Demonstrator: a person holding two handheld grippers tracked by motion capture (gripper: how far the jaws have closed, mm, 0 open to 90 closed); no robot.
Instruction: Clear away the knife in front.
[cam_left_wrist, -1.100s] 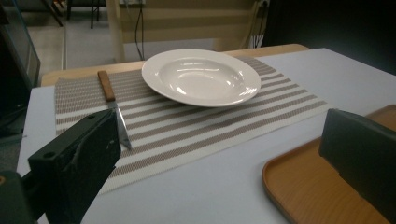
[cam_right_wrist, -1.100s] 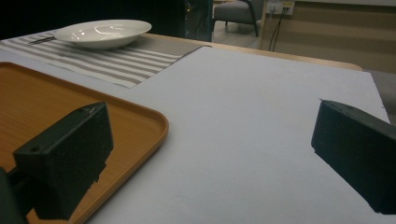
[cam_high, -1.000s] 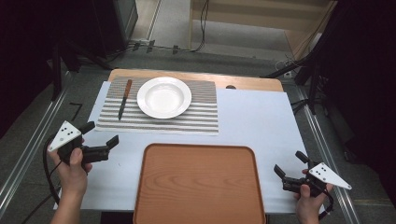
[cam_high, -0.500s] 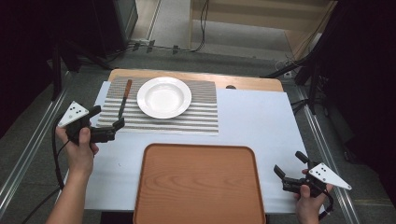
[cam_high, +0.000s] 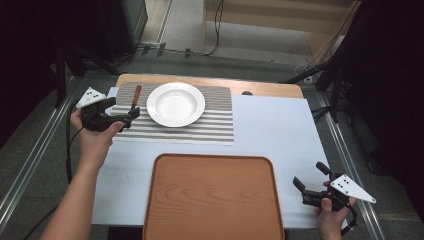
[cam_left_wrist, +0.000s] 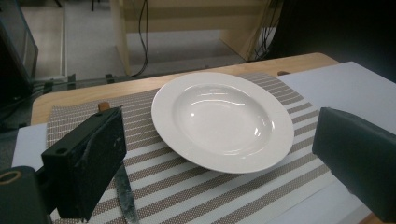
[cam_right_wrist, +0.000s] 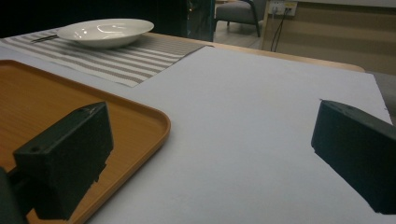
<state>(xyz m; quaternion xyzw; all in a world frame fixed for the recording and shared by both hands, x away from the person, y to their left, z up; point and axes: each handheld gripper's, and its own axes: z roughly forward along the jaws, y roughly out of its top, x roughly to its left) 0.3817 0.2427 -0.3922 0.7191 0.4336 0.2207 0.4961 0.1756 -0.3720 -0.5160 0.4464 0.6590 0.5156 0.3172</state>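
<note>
A white plate (cam_high: 175, 104) sits on a striped placemat (cam_high: 212, 122) at the far side of the table. To its left on the mat lies a knife (cam_high: 135, 96) with a brown handle. My left gripper (cam_high: 121, 110) hovers open at the mat's left edge, right by the knife's blade. In the left gripper view the knife (cam_left_wrist: 124, 195) runs under the left jaw, and the plate (cam_left_wrist: 224, 121) lies ahead between the open jaws. My right gripper (cam_high: 311, 176) is open near the front right corner, beside a brown tray (cam_high: 212, 197). Nothing is between its jaws (cam_right_wrist: 210, 172).
The tray (cam_right_wrist: 70, 107) takes up the front middle of the table. A white sheet (cam_high: 270, 125) covers the tabletop, whose wooden far edge (cam_high: 260, 89) shows behind the mat. Metal rails run along both sides, and cables lie on the floor beyond.
My left gripper has moved forward from the table's left front to the placemat's left edge, next to the knife. The right gripper has stayed put.
</note>
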